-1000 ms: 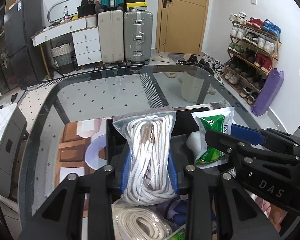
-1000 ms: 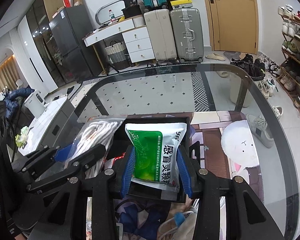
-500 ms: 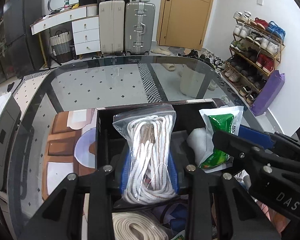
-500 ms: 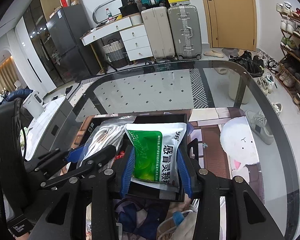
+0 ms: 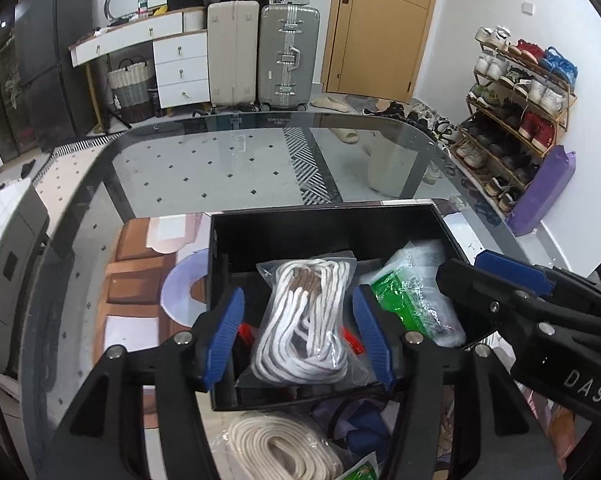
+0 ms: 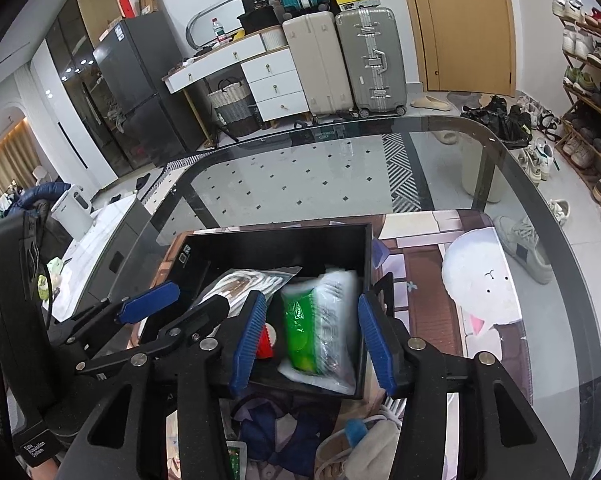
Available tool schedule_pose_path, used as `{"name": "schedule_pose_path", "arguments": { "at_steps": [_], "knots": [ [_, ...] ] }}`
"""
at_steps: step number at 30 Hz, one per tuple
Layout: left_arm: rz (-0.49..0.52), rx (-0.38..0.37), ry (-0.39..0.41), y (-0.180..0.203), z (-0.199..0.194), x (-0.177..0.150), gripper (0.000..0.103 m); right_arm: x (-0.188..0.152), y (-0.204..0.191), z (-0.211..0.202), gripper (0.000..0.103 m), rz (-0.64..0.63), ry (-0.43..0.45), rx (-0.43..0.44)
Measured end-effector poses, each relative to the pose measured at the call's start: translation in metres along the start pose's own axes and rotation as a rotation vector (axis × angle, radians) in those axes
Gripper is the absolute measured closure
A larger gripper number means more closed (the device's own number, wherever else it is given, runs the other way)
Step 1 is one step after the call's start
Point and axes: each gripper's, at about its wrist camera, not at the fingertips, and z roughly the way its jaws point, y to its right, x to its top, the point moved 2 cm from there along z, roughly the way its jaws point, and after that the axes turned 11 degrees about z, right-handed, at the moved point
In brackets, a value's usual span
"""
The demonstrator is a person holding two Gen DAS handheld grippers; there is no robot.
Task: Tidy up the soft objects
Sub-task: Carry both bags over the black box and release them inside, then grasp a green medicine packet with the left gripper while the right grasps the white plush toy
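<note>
A black box (image 5: 324, 224) stands on the glass table; it also shows in the right wrist view (image 6: 276, 244). A clear bag of white rope (image 5: 306, 328) lies inside it, between the spread jaws of my open left gripper (image 5: 300, 336), untouched. The green-and-white packet (image 6: 320, 328) lies in the box's right side, blurred, between the spread jaws of my open right gripper (image 6: 308, 336). The packet (image 5: 412, 304) and the right gripper's fingers (image 5: 508, 276) also show in the left wrist view. The rope bag (image 6: 244, 284) and the left gripper's fingers (image 6: 148, 304) show in the right wrist view.
A coil of cream rope in a bag (image 5: 280, 448) and blue cloth (image 5: 360, 428) lie in front of the box. A printed mat (image 6: 460, 264) covers the table under it. A red item (image 6: 265, 340) lies in the box. Suitcases (image 5: 260, 52) and a shoe rack (image 5: 520, 96) stand beyond.
Both grippers opened and let go: the rope bag and the green packet dropped into the black box. Both grippers lowered toward the box.
</note>
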Motion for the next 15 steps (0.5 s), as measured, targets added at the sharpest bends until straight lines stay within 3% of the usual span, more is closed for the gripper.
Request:
{"name": "schedule_pose_path", "arguments": {
  "at_steps": [15],
  "knots": [
    [0.056, 0.008, -0.020, -0.003, -0.046, -0.026, 0.038, -0.024, -0.002, -0.046, 0.053, -0.076, -0.022, 0.028]
  ]
}}
